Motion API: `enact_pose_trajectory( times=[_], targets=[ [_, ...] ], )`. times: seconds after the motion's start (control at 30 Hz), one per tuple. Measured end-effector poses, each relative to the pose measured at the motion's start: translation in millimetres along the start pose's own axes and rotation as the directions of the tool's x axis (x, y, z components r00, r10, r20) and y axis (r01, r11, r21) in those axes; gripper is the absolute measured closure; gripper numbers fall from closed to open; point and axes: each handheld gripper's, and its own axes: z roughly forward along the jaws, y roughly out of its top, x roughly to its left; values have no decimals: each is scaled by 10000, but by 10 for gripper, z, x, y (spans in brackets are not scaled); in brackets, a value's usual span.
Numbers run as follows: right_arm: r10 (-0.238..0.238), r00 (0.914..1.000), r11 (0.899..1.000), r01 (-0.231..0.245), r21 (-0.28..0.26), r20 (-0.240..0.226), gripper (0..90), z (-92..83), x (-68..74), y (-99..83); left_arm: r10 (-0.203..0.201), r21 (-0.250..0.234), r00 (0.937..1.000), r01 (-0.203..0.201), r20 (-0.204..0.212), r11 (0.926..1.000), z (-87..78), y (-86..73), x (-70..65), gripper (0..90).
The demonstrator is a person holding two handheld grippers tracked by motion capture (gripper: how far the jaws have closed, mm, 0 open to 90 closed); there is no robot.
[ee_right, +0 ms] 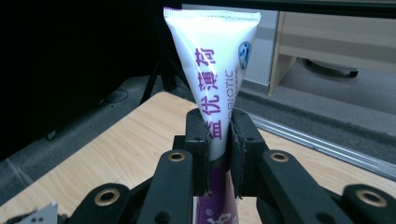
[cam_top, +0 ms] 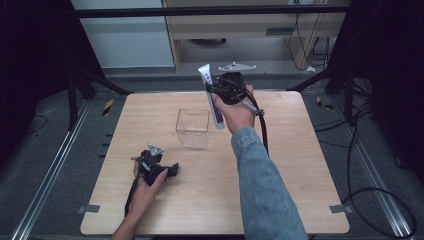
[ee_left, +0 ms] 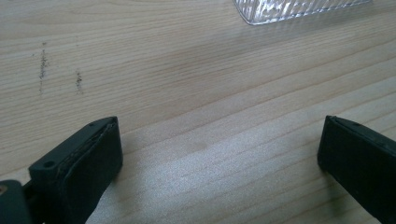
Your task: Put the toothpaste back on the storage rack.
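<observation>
pale wooden table [cam_top: 295, 150] at frame centre in the high view, dark floor around. clear container [cam_top: 192, 128] just left of centre; right gripper [cam_top: 216, 90] above and right of it, clamped on a white and purple tube [cam_top: 212, 95], crimped end up. left gripper [cam_top: 156, 167] lower left, low over the wood, well apart from the container.

left gripper view: jaws wide apart, nothing between, container corner [ee_left: 299, 9] at top edge.

right gripper view: pads squeezing the tube [ee_right: 219, 84] mid-body, upright. best carried across level, centred over the container mouth, lowered capped end first before easing the grip; likely to tip otherwise.
</observation>
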Motion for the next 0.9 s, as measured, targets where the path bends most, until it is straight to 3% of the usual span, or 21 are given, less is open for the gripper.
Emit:
enact_pose_trajectory(
  times=[0.3, 0.67, 0.9],
  targets=[
    [211, 9997, 9994, -208, -275, 117, 792, 177, -29, 82, -5, -3, 10000, 5, -2, 10000, 1, 1, -1, 0],
    [57, 9999, 9964, -44, -843, 150, 791, 402, 89, 99, 1, -1, 10000, -1, 5, 10000, 3, 2, -2, 0],
    [67, 9996, 9963, -44, -859, 261, 791, 512, 109, 74, 7, 2, 10000, -7, 3, 10000, 2, 2, -2, 0]
  ],
)
